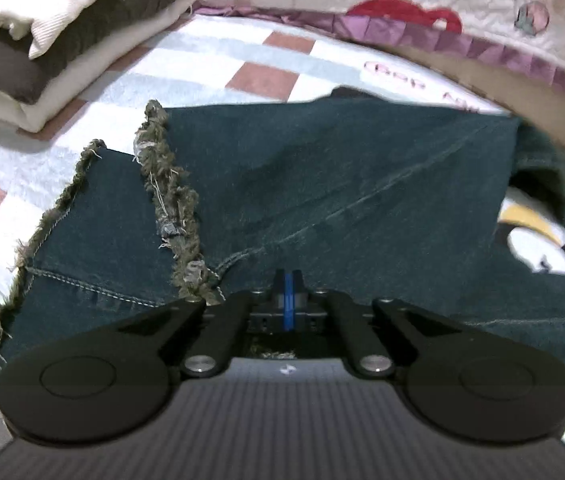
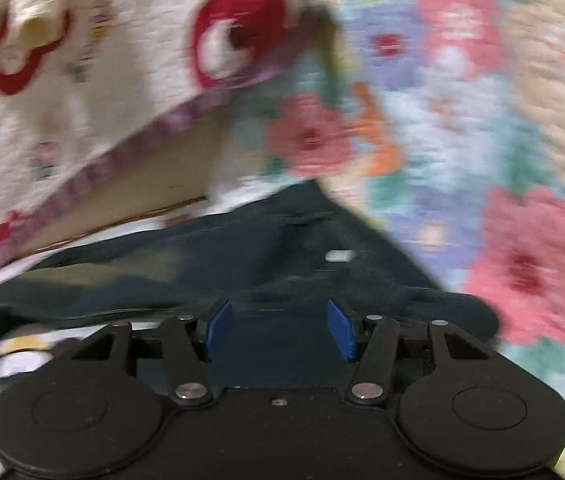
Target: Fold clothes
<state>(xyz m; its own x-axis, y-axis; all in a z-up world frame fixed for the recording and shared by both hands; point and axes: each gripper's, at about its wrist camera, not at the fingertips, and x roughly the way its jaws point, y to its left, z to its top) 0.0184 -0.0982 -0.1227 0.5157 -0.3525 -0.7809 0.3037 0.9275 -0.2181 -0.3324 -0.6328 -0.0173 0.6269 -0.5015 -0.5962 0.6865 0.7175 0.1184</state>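
The dark denim garment point(image 1: 322, 184) lies spread on the checked bed cover point(image 1: 202, 60), its frayed hems point(image 1: 170, 184) toward the cover's left side and a pale seam running diagonally across the cloth. In my left wrist view it fills the middle of the bed, one frayed leg end lapping over the other. My left claw point(image 1: 288, 292) sits low over the denim with its blue pads pressed together — no gap between them. Whether a fold of cloth is pinched there I cannot tell; only the pads' thin edges show.

My right claw point(image 2: 280, 330) is spread wide, its blue pads point(image 2: 218, 330) well apart, with the same dark denim point(image 2: 242, 256) lying under and ahead of them. This view is blurred, so the fabric's folds are hard to read; a small pale patch shows on the cloth.

Near the bed cover's far left corner sits a stack of folded clothes point(image 1: 62, 32) — cream layers with a dark brown one between them. Along the far edge a white quilt with red shapes and a purple border point(image 1: 462, 12) hangs over. At the right a floral blanket point(image 2: 482, 140) in pinks and pale blue lies beside the denim.
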